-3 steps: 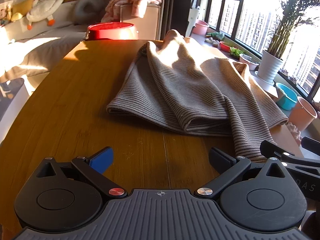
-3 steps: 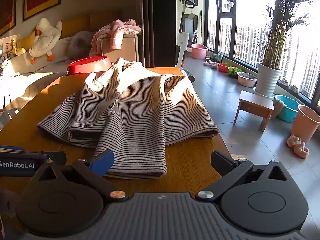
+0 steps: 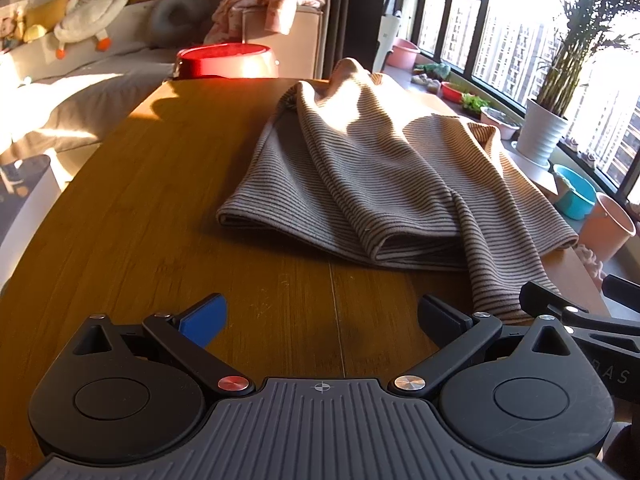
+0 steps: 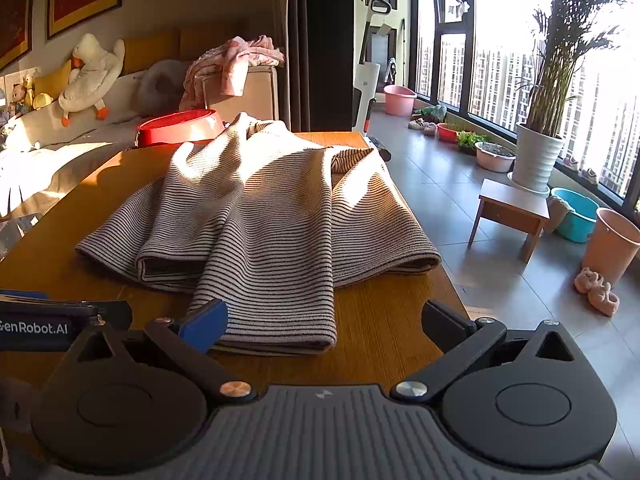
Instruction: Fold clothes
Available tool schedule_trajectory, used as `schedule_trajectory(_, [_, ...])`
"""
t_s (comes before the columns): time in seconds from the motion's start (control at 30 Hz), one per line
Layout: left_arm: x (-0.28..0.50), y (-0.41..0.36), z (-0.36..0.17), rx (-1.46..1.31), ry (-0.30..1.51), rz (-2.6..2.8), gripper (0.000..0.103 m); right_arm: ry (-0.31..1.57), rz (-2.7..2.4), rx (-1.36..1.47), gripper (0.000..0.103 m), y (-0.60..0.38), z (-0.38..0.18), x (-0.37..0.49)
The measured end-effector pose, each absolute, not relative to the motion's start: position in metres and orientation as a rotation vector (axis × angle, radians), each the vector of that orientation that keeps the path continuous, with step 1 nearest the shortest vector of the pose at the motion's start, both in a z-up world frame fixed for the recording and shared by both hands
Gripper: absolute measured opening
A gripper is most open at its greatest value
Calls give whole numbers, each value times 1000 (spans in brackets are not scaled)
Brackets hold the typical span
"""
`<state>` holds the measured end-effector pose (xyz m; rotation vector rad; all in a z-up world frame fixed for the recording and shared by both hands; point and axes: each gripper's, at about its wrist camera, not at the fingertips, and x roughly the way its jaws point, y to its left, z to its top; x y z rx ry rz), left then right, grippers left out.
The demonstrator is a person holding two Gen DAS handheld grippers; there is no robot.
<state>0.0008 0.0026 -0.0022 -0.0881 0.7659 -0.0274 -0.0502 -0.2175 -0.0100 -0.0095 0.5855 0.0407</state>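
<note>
On the table: the striped garment [image 4: 256,216] lies on the wooden table [image 3: 132,216], partly doubled over, layers loose.
Near hem: one flap [image 4: 272,320] reaches toward the front edge, easy to pinch.
Left gripper [image 3: 322,316]: fingers apart, holding nothing, over bare wood.
Right gripper [image 4: 324,322]: fingers apart, holding nothing, just beside the flap.
Free room: wide bare wood on the left; on the right the cloth lies close to the table's edge.

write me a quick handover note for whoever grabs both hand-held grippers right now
Left hand-held gripper: open, empty, hovering over bare wooden table short of the garment.
Right hand-held gripper: open, empty, at the near hem of the striped knit garment.
Garment lies loosely bunched and partly doubled over on the table, its right edge near the table's edge.
Done: no neat fold yet.
Left: flatten it, fold it.
</note>
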Motion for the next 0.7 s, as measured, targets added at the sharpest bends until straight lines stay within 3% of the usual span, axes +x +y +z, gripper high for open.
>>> schedule_trajectory(0.7, [3,10,-12,-79,806,-7,103,631,49,10,103,-215,-15,-51])
